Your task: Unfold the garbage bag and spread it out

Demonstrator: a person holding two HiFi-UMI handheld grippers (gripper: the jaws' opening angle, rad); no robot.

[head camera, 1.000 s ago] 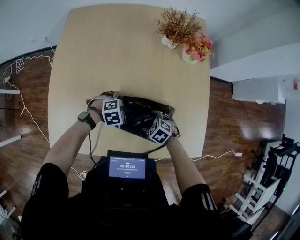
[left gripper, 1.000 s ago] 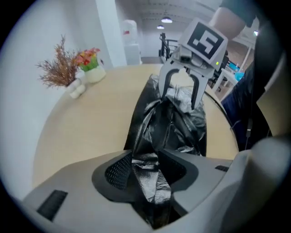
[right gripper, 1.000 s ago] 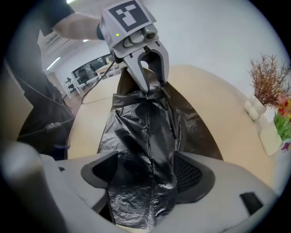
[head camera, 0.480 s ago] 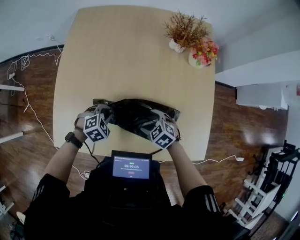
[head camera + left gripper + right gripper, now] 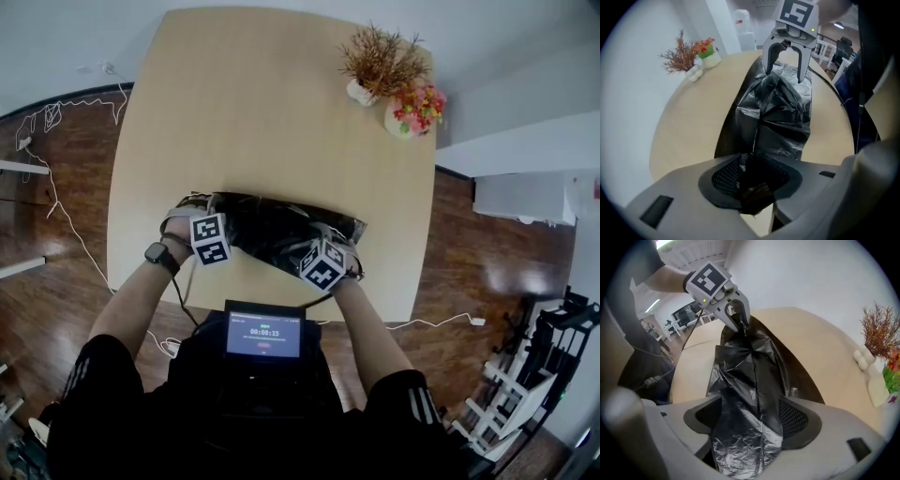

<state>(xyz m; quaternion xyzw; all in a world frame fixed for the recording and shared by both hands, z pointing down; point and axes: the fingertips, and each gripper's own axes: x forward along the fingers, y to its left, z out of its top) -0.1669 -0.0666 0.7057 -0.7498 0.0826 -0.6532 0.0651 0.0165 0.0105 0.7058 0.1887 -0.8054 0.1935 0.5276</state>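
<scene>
A crumpled black garbage bag (image 5: 267, 225) lies stretched along the near part of the wooden table (image 5: 244, 103). My left gripper (image 5: 208, 234) is at the bag's left end. In the left gripper view a dark bit of bag (image 5: 752, 187) sits pinched between its pads. Its jaws have just been opening a little, and the bag's end stays between them. The right gripper view shows those fingers (image 5: 740, 326) on the bag's far tip. My right gripper (image 5: 319, 258) stands wide open over the right end, its fingers (image 5: 766, 65) straddling the bag (image 5: 745, 437).
A dried-twig plant (image 5: 380, 61) and a pot of red flowers (image 5: 417, 108) stand at the table's far right corner. A small screen (image 5: 264, 333) hangs at the person's chest. Cables (image 5: 56, 122) run over the wooden floor at left. A white unit (image 5: 520, 197) stands at right.
My left gripper swung out left and toward the person, then came back a little. The bag's left end now reaches slightly further left. The right gripper has barely shifted.
</scene>
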